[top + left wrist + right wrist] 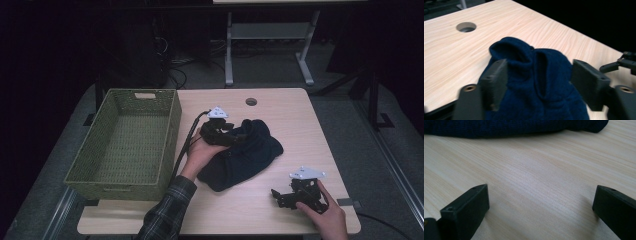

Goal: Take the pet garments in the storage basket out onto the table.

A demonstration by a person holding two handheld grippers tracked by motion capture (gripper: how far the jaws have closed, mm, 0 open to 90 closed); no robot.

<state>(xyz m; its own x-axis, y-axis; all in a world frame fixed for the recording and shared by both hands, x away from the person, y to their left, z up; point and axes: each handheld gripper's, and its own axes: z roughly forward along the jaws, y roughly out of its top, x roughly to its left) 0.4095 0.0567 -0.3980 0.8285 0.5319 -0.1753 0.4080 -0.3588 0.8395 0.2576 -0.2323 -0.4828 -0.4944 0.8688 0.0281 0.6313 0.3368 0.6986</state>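
Dark blue garment (245, 152): lies crumpled on the table (295, 115), middle of the surface, just right of the basket. In the left gripper view its raised folds (534, 72) sit between the two spread jaws, cloth touching the inner face of the left-hand jaw; no clamp is made.

Left hand-held gripper (231, 134): resting on the garment's upper left part, jaws apart and straddling the folds.

Right hand-held gripper (280, 196): on bare table near the front right corner, apart from the garment, jaws wide apart with nothing between them. The right gripper view shows wood grain between the jaws and the garment's edge (506, 128) farther off along the top.

Green woven basket (125, 145): stands at the table's left side, nothing visible inside.

View differences: the left gripper view shows the round cable hole (466, 26) beyond the garment and the right hand-held gripper's tips (621, 63) at its right edge; the high view shows the plaid sleeve (167, 212).
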